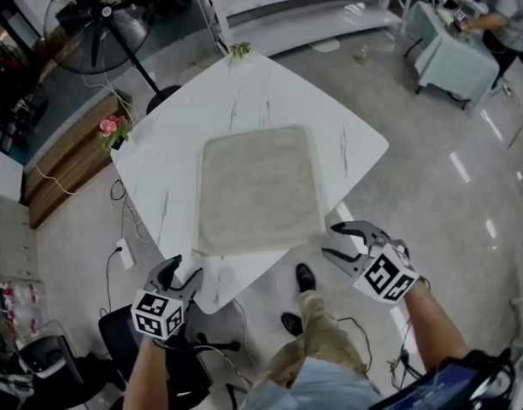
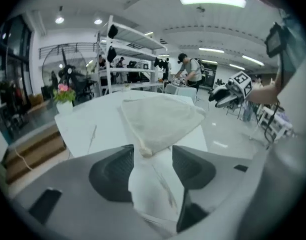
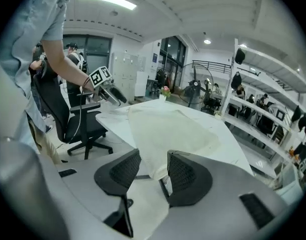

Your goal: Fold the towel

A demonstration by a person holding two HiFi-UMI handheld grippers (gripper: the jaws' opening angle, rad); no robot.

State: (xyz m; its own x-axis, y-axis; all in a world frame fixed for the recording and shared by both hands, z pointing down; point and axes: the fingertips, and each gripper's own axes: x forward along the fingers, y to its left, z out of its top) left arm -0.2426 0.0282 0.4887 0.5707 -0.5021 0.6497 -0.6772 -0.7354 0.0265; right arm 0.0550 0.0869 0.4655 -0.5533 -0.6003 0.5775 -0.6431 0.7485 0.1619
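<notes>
A beige towel [image 1: 260,190] lies flat and square on the white marble table [image 1: 167,169]. My left gripper [image 1: 180,273] hovers just off the towel's near left corner, jaws open. In the left gripper view, the towel [image 2: 160,116] tapers to a corner that shows in the gap between the open jaws of my left gripper [image 2: 153,159], untouched by the pads. My right gripper [image 1: 334,242] stands open beside the near right corner. The right gripper view shows the towel [image 3: 178,129] with its corner between the spread jaws of my right gripper [image 3: 153,171], apart from both pads.
A flower pot [image 1: 112,128] sits at the table's left corner. A standing fan [image 1: 99,24] and shelving stand beyond. A black office chair [image 3: 68,119] is at my left, a power strip [image 1: 125,253] on the floor. A person [image 1: 492,7] works at a far table.
</notes>
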